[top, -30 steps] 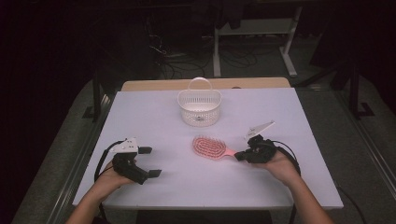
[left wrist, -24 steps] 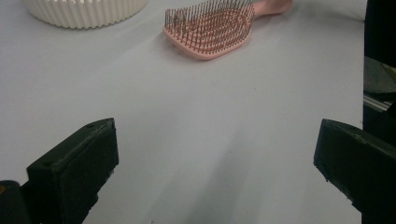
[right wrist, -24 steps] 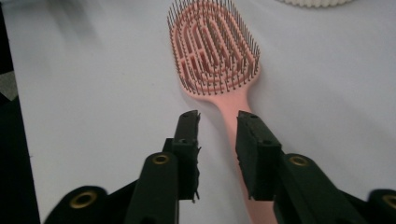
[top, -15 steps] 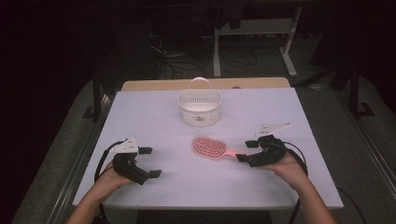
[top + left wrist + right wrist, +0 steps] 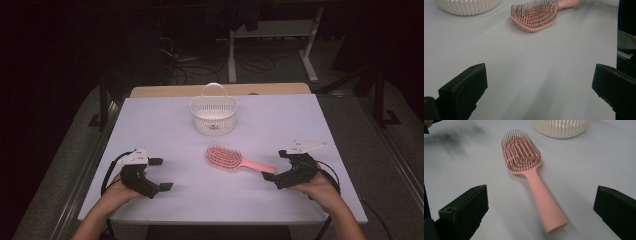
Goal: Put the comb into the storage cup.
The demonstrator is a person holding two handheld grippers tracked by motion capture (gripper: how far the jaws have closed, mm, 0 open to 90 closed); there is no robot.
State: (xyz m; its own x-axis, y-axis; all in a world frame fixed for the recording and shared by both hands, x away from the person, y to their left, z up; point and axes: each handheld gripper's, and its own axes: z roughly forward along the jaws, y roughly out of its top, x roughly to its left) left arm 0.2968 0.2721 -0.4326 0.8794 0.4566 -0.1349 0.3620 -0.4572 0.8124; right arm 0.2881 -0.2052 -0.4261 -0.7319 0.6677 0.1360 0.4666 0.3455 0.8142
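The pink hairbrush [image 5: 235, 160] lies bristles-up mid-desk, free of the right gripper [image 5: 281, 167], whose jaws have just been opening wide and hold nothing; the right gripper view shows its flat handle end.

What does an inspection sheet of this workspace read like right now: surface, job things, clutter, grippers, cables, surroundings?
Surface: pale table, flat, bare around the things.
Job's things: pink hairbrush lying bristles up, handle toward the right gripper; white basket behind it, handle raised.
Clutter: nothing seen.
Grippers: right gripper has just been opening, jaws wide, the brush handle's end just ahead of them, untouched; left gripper open, nothing between its jaws.
Cables: a black cable loops from the left gripper, another from the right.
Surroundings: dark room, a white frame and floor cables behind the table.
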